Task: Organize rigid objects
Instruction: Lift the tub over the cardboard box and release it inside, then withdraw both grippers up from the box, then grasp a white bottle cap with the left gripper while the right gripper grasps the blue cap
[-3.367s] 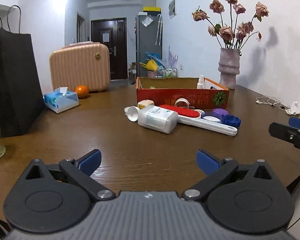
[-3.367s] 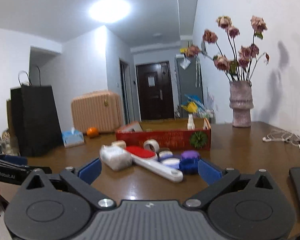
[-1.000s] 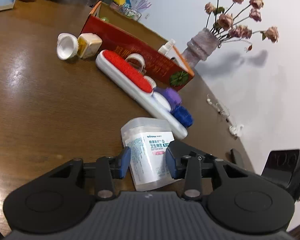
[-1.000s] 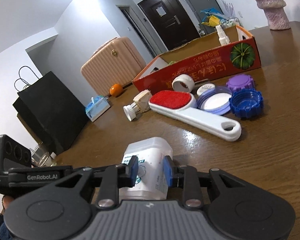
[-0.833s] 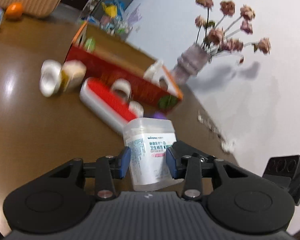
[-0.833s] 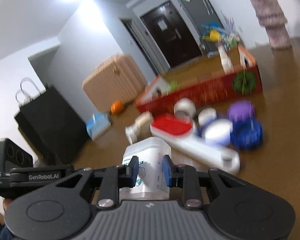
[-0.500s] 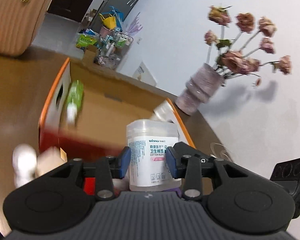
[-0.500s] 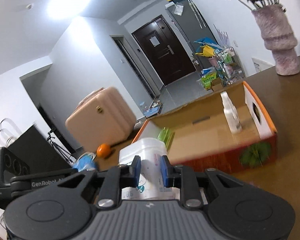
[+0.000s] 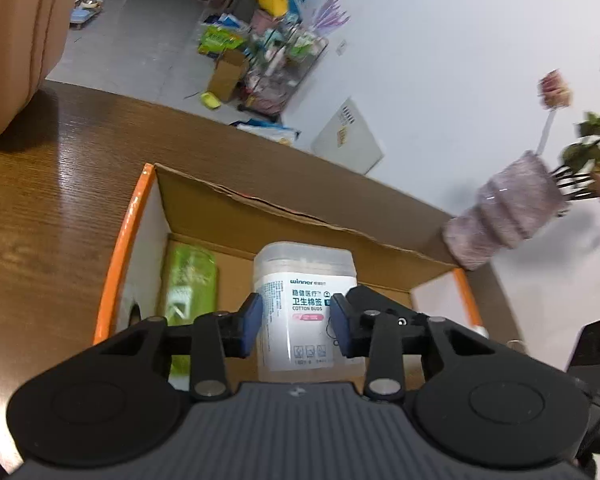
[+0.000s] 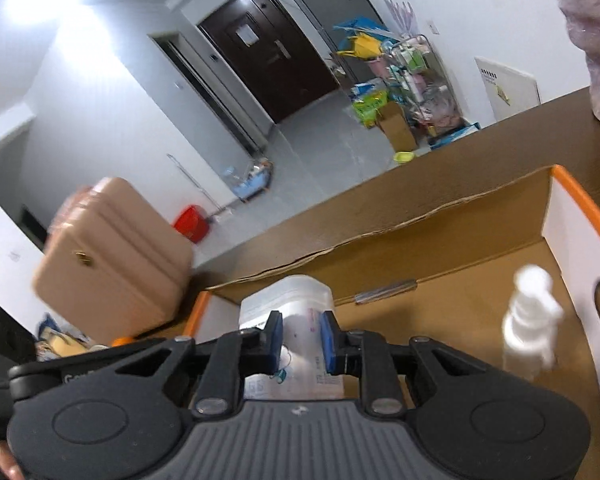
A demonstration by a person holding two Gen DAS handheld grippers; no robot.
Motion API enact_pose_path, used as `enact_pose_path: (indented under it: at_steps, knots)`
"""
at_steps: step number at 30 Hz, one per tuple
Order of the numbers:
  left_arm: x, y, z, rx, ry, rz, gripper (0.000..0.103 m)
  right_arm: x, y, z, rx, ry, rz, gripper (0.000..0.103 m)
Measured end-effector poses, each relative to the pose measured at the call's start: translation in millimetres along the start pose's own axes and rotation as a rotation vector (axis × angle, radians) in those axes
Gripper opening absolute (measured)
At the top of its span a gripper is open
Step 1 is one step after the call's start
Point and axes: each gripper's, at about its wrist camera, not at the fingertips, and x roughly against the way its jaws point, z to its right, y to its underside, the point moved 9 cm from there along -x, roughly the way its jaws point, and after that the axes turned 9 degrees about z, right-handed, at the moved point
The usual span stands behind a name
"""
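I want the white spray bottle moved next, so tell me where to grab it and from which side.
Grip the white spray bottle around its round body, below the narrow nozzle, which looks too small to hold firmly. It appears upright in the cardboard box near the right end wall, so come down from above, fingers either side.

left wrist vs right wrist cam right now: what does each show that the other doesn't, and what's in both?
Left wrist only: a green packet lying in the cardboard box at its left end, and flowers in the vase.

Right wrist only: a white spray bottle standing in the box's right end, a dark door and a red bucket on the floor.

Both: the cotton bud container, clamped by the left gripper and the right gripper, above the open box.
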Motion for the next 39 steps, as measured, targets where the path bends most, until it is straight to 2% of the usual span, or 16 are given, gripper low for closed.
enact_pose_path:
  at_steps: [2,5,7,10,14,16,21,23,26,27,31,34,39]
  knots:
    - [-11,0,-5,0.011,-0.009,-0.019,0.031,-17,2,2,0.028,0.032,-0.016,0.009]
    - [-11,-5,-8,-0.061,-0.077,0.038,0.042,-29,9,0,0.041,0.058,-0.063,0.011]
    - [-4,-6,-4,-0.099,-0.065,0.043,0.044,-27,6,0,0.050,0.059,-0.049,0.013]
    - [22,-9,4,-0.135,-0.039,0.081,0.055,-7,3,-6,0.076,0.042,-0.018,0.013]
    - [67,-6,15,-0.270,-0.091,0.137,0.070,37,-9,-19,0.183,0.034,0.039,0.020]
    - [91,-2,18,-0.332,-0.136,0.168,0.073,67,-13,-20,0.236,0.046,0.068,0.022]
    - [158,21,13,-0.375,-0.207,0.242,0.091,150,-16,-8,0.351,0.114,0.130,0.033]
    - [183,37,7,-0.396,-0.249,0.266,0.091,180,-10,1,0.388,0.159,0.144,0.037]
    - [218,59,-3,-0.411,-0.305,0.301,0.094,223,0,15,0.425,0.219,0.176,0.058]
    - [232,66,-5,-0.413,-0.323,0.321,0.096,235,5,19,0.432,0.230,0.186,0.060]
    - [274,87,-2,-0.433,-0.364,0.388,0.101,280,20,18,0.447,0.231,0.223,0.062]
    - [297,105,7,-0.477,-0.394,0.454,0.103,304,30,8,0.451,0.205,0.256,0.067]
    - [326,147,14,-0.471,-0.404,0.488,0.103,335,59,0,0.445,0.173,0.293,0.069]
